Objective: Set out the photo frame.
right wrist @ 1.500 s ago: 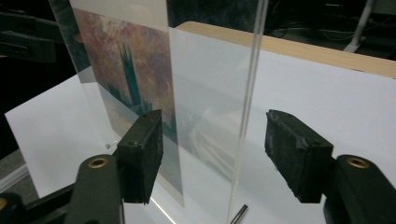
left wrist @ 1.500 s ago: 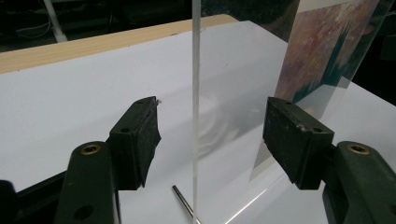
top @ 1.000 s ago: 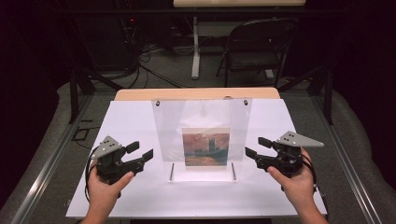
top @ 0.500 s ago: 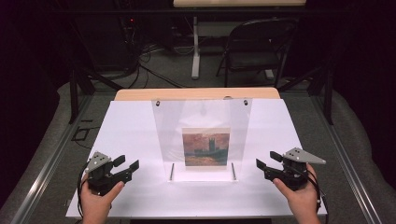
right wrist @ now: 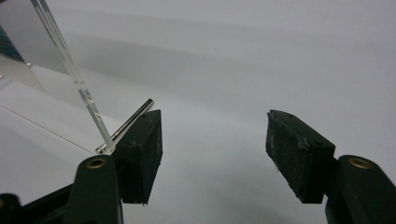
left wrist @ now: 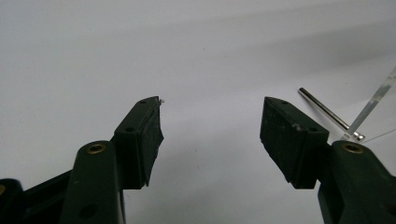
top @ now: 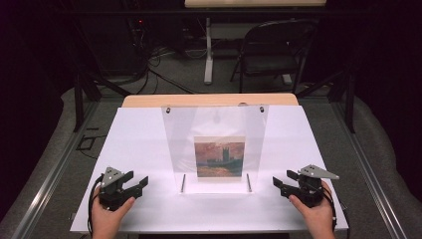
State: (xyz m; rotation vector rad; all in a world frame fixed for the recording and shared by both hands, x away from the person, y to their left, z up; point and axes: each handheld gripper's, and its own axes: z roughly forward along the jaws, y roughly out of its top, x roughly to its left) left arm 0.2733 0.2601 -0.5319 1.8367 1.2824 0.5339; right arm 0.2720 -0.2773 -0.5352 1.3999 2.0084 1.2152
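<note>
Both grippers have drawn back toward the near edge of the surface over the last second, and now sit lower and farther from the stand than before; the clear acrylic stand stands upright at the middle of the white surface, unmoved, with a small painted picture of a building under a reddish sky showing in its lower half; two thin metal pins lie at its foot, one by each lower corner; left gripper rests near the front left, well apart from the stand, jaws spread wide and empty, one pin and the stand's edge off to its side in the left gripper view; right gripper rests near the front right, jaws likewise wide with nothing between them; in the right gripper view the stand's clear edge and a pin lie just beyond one jaw, apart from it; a folding chair and cables on the floor lie beyond the surface.
</note>
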